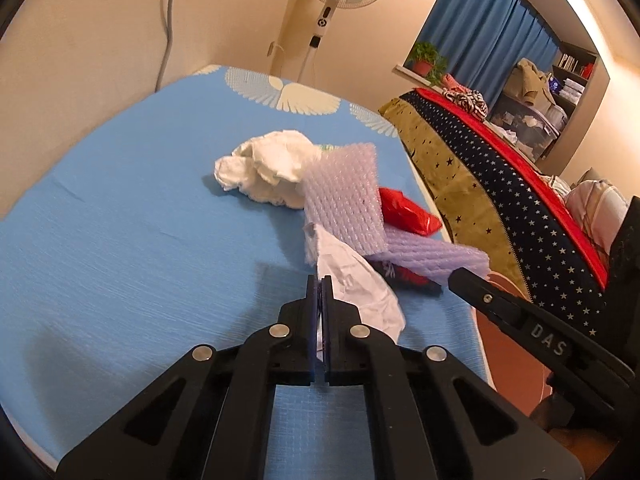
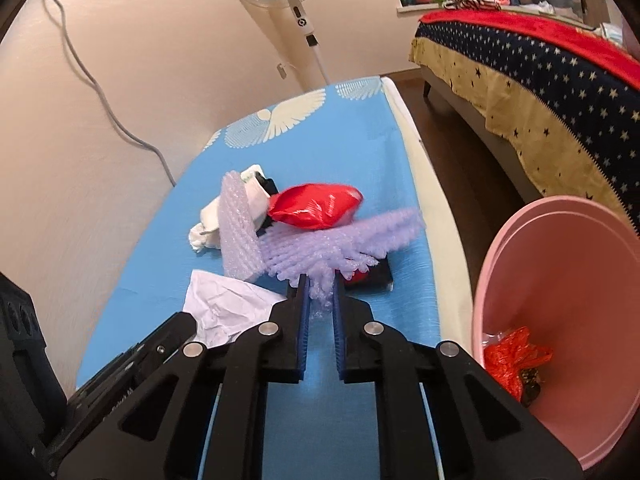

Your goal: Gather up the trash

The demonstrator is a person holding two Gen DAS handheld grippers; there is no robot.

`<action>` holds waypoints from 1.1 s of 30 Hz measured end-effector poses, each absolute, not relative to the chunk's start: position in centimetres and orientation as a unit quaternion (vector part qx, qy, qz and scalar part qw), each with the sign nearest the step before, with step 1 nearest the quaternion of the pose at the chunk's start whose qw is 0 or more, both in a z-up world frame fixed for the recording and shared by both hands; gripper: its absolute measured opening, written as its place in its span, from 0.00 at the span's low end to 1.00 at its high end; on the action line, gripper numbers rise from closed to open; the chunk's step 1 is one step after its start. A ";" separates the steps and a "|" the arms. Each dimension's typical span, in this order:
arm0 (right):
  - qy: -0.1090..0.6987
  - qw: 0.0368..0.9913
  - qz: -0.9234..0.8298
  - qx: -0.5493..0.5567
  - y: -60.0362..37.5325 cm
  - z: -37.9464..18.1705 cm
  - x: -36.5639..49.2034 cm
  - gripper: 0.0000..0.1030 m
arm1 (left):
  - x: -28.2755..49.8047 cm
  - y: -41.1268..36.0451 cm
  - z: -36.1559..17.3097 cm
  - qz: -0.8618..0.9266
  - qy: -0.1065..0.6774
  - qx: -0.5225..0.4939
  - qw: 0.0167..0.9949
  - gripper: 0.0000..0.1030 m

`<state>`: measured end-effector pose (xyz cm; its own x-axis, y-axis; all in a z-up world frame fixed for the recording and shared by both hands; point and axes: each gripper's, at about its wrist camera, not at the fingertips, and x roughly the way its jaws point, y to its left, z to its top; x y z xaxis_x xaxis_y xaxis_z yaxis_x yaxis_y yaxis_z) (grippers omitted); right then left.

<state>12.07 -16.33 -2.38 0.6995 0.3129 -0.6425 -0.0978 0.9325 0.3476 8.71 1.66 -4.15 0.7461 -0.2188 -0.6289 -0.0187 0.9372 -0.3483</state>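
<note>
The left claw (image 1: pixel 319 280) is clamping crumpled white paper (image 1: pixel 356 280). The right claw (image 2: pixel 320 280) is gripping purple bubble wrap (image 2: pixel 340 240), a pink bin (image 2: pixel 560 280) sitting to its right.

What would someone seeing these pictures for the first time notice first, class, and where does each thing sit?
A heap of trash in the middle of the blue table: a red bag on top, purple bubble wrap spreading below it, white tissue behind. The right gripper is closed on the wrap's near edge, while the left gripper pinches crumpled paper. A pink bin stands off the table's right edge, with orange plastic inside.
</note>
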 end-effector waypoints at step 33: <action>0.289 0.948 0.076 0.112 -19.7 4.6 5.5 0.11 | 4.1 1.1 0.7 -0.069 0.286 -0.141 0.945 0.01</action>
